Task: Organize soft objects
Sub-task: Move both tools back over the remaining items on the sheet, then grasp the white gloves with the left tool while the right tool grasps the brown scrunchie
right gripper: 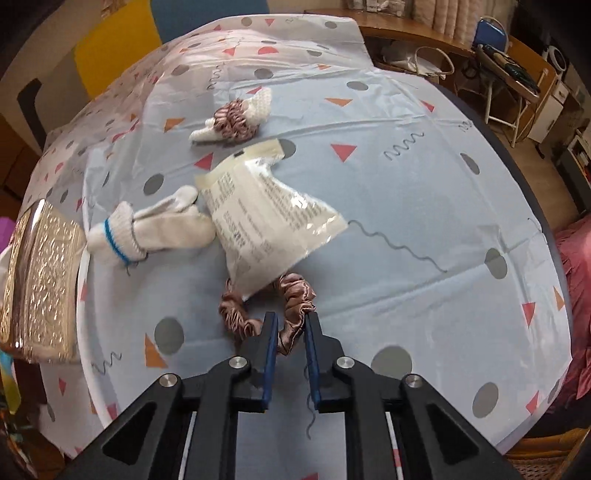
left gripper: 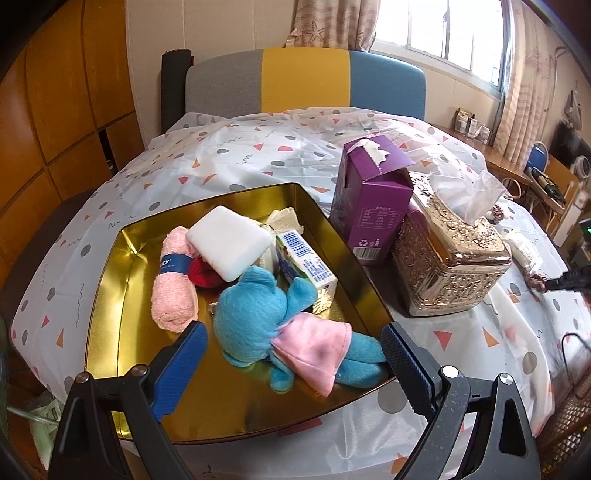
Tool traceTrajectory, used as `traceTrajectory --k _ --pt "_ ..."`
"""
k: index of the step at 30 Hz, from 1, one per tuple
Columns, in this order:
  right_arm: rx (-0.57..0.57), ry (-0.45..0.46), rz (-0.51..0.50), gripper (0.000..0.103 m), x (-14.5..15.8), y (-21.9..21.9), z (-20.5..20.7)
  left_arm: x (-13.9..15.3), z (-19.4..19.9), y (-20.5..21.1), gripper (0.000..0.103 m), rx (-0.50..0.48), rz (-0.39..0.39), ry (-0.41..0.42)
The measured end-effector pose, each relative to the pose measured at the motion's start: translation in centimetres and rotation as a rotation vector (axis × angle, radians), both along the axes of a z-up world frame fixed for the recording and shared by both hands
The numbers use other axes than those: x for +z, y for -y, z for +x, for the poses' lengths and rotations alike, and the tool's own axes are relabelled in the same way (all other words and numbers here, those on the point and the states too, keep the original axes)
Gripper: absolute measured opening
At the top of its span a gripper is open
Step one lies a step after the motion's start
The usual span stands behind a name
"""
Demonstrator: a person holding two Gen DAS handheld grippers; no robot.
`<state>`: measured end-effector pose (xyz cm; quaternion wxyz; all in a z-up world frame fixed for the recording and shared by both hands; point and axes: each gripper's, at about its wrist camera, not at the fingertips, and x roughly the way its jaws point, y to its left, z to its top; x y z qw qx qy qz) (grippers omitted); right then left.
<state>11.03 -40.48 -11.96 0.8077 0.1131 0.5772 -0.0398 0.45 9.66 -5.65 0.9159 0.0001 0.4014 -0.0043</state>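
Right claw (right gripper: 291,325) pinches one of two pink scrunchies (right gripper: 291,332); one glove (right gripper: 147,229), one packet (right gripper: 266,218) nearby.

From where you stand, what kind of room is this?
Probably a bedroom in a home: a padded headboard behind the cloth-covered surface, a curtained window, and a cluttered wooden desk.

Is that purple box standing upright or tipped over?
Upright. The purple box stands on end beside the gold tin, its torn top flap facing up.
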Motion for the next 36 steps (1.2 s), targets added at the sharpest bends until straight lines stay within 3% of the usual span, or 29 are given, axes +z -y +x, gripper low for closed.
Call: traceTrajectory --k 3,5,7,11,16,19,21,22,23,24,31,36 --pt "0.003 0.001 0.045 0.020 0.8 0.0 -1.2 0.2 -0.1 0.3 0.096 -0.011 -0.003 0.005" --pt "0.011 0.020 0.005 0.041 1.7 -0.3 -1.5 0.5 -0.2 0.5 0.096 -0.021 -0.001 0.011" --pt "0.030 0.036 -0.036 0.043 2.3 -0.7 -1.4 0.8 -0.2 0.9 0.096 -0.040 -0.001 0.014" --pt "0.178 0.041 -0.155 0.059 2.5 -2.7 0.8 1.9 -0.3 2.1 0.096 -0.081 0.003 0.038" --pt "0.361 -0.052 -0.306 0.060 0.2 -5.0 3.5 3.4 -0.1 4.4 0.096 -0.174 -0.011 0.058" --pt "0.393 -0.090 -0.349 0.060 -1.0 -5.2 4.4 3.9 0.1 6.0 0.096 -0.219 0.004 0.066" --pt "0.392 -0.104 -0.338 0.059 -1.6 -4.8 4.8 4.3 0.4 7.1 0.096 -0.249 0.008 0.070" --pt "0.379 -0.111 -0.334 0.051 -1.9 -4.5 4.9 4.5 0.4 7.6 0.096 -0.264 0.006 0.072" --pt "0.368 -0.113 -0.322 0.026 -2.1 -4.2 4.9 4.7 0.5 8.2 0.096 -0.283 0.004 0.077" --pt "0.354 -0.113 -0.313 0.019 -2.2 -3.9 4.8 4.9 0.6 8.6 0.096 -0.297 0.004 0.081" --pt "0.348 -0.110 -0.225 0.015 -2.2 -4.2 2.5 7.2 2.9 13.3 0.094 -0.424 -0.017 0.089" --pt "0.289 -0.080 -0.154 0.016 -2.3 -4.0 1.6 8.0 6.6 18.5 0.094 -0.526 0.030 0.047"
